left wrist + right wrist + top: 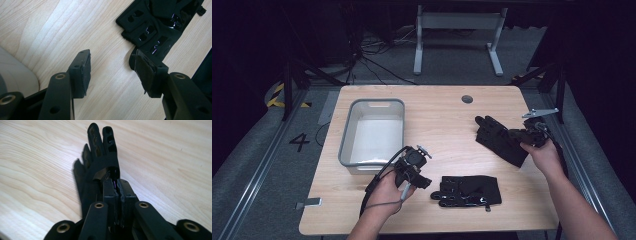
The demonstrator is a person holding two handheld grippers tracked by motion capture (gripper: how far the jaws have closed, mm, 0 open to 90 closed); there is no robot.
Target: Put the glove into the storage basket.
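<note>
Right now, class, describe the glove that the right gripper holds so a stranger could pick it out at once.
Start at the wooden table and look to its right side, away from the grey tub. There a black glove lies with its fingers pointing toward the far edge. Unlike the other glove lying free near the front edge, its cuff is pinched in the right gripper.

One readable mark: a dark numeral "4" [299, 142] on the grey floor [257, 150], left of the surface [447, 115] in the high view. Yellow-and-black hazard striping [276, 96] lies on the floor farther back on that side; it carries no lettering. No legible text elsewhere in either gripper view.
</note>
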